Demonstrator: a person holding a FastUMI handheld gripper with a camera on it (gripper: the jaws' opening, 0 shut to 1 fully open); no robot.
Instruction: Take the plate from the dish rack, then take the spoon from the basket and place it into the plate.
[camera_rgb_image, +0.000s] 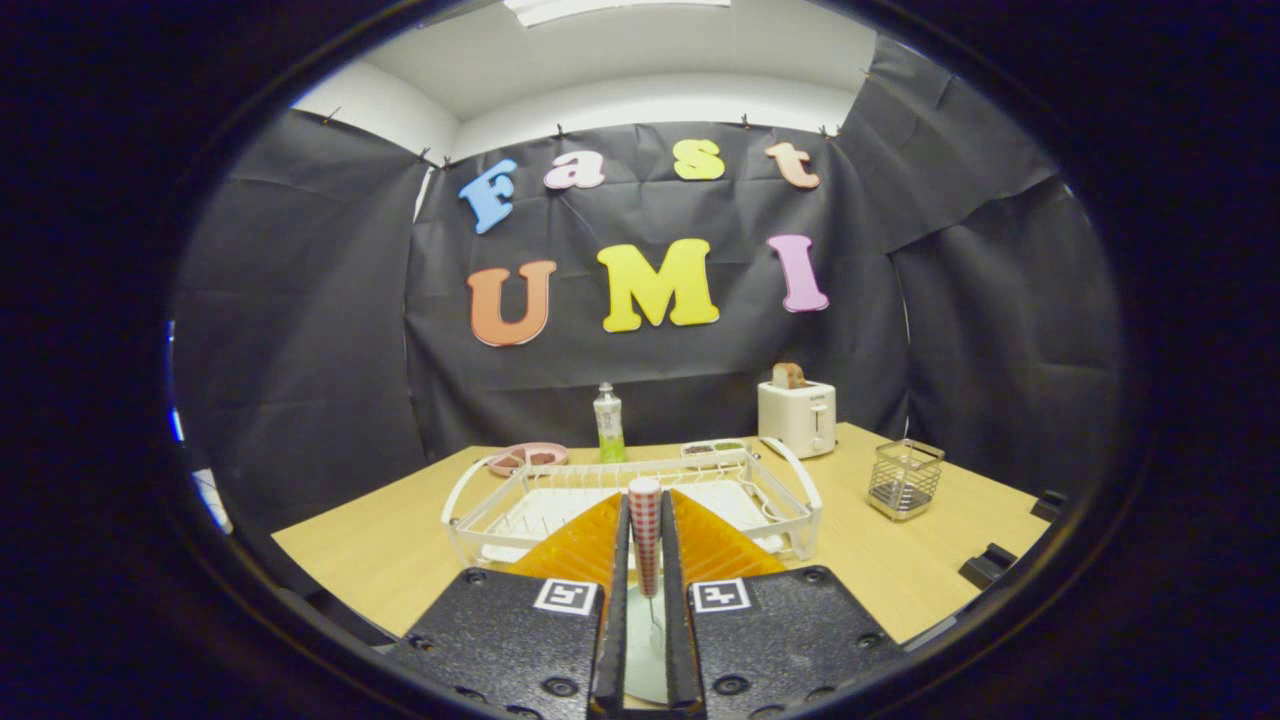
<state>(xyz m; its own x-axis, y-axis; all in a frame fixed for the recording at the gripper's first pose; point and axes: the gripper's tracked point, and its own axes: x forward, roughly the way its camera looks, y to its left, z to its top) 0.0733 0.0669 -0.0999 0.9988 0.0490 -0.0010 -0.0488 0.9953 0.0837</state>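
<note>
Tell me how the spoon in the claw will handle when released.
Probably stiff: the spoon stands upright in the claw, shut on its checkered handle, without sagging. Likely light, given its thin stem. It may slide on the smooth plate below.

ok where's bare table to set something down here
Bare patches: between the rack and the wire basket, and the near corner left of the rack. Crowded along the back: pink plate, bottle, small tray, toaster. The gripper is shut on the spoon, above a plate.
</note>
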